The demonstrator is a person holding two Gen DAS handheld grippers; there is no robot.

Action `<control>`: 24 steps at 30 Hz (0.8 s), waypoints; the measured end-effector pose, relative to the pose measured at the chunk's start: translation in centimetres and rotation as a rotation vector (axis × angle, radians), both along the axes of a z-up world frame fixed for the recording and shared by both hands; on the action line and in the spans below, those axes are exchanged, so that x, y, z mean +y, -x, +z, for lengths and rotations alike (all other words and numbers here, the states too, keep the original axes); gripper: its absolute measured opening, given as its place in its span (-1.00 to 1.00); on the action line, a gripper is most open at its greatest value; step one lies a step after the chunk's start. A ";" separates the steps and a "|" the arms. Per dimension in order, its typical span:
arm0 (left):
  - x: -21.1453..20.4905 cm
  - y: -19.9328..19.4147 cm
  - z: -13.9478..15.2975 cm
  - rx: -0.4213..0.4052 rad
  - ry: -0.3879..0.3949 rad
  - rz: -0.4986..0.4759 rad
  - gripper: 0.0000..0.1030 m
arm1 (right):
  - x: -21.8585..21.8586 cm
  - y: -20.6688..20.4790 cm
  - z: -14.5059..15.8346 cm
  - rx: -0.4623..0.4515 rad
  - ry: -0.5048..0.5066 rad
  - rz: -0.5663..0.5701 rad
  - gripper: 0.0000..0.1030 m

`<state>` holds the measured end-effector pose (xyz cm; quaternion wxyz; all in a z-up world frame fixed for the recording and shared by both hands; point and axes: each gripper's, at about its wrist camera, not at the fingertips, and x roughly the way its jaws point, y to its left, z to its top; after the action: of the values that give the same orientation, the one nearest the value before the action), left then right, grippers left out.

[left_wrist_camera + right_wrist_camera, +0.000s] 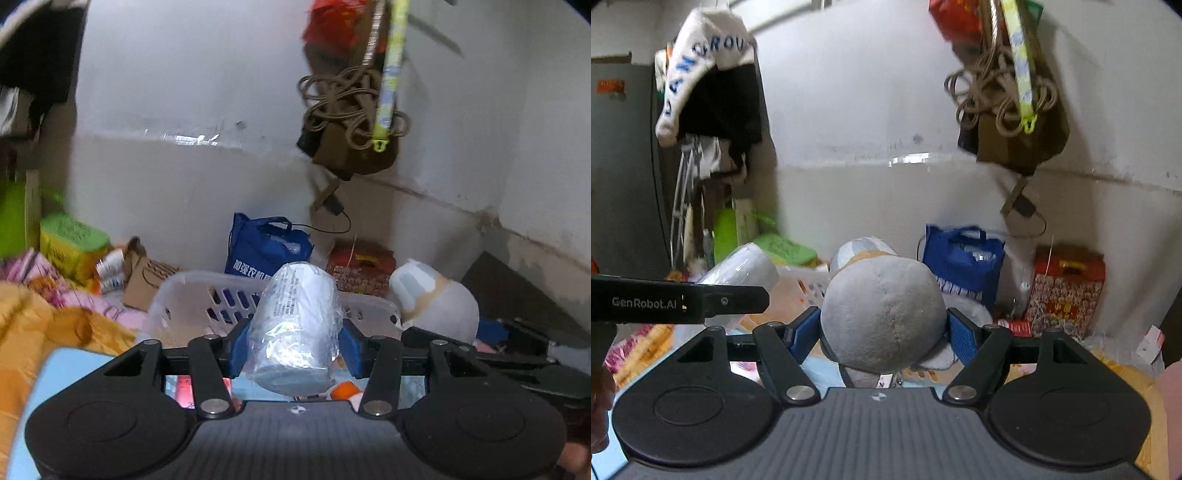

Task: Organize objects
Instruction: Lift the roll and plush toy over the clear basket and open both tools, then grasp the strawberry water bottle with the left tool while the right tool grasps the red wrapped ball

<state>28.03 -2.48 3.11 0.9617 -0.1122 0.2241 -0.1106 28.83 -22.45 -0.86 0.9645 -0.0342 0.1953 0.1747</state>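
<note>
My left gripper point(293, 343) is shut on a plastic-wrapped roll of toilet paper point(295, 325) and holds it up just in front of a white slotted laundry basket point(192, 291). My right gripper point(882, 332) is shut on a grey plush toy point(882, 314) with a tan band and pale head. The plush toy also shows in the left wrist view point(436, 299), to the right of the basket. The paper roll point(746, 269) and the left gripper's black body point(679, 301) show at the left of the right wrist view.
A blue tote bag point(266, 243), a red gift box point(360, 269), a cardboard box point(144, 277) and a yellow-green pack point(70, 243) stand along the white wall. Orange and pink bedding point(44, 317) lies left. A brown bag with rope point(351, 122) hangs on the wall.
</note>
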 end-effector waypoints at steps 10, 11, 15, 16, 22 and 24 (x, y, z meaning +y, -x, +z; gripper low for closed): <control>1.7 3.3 -0.8 -0.116 -0.029 0.049 1.00 | -2.4 6.5 -0.2 -0.103 -0.187 -0.082 1.00; 1.7 4.3 -1.0 -0.117 -0.055 0.036 1.00 | -2.7 7.4 -0.6 -0.098 -0.225 -0.080 1.00; 1.3 8.7 -4.3 0.015 -0.079 -0.040 1.00 | -3.4 10.5 -5.6 0.079 -0.337 -0.108 1.00; 1.3 9.4 -5.3 0.059 -0.075 -0.061 1.00 | -3.2 10.9 -6.7 0.131 -0.323 -0.128 1.00; 0.0 12.3 -9.6 0.168 -0.225 -0.066 0.92 | -1.8 12.5 -9.6 0.166 -0.151 -0.161 1.00; -0.2 12.4 -10.1 0.179 -0.249 -0.056 0.88 | -1.4 12.5 -9.6 0.165 -0.123 -0.156 1.00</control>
<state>15.68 -2.70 -6.97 0.9410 0.0049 0.3237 -0.0980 16.34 -23.86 -10.48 0.9560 0.0547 0.2651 0.1128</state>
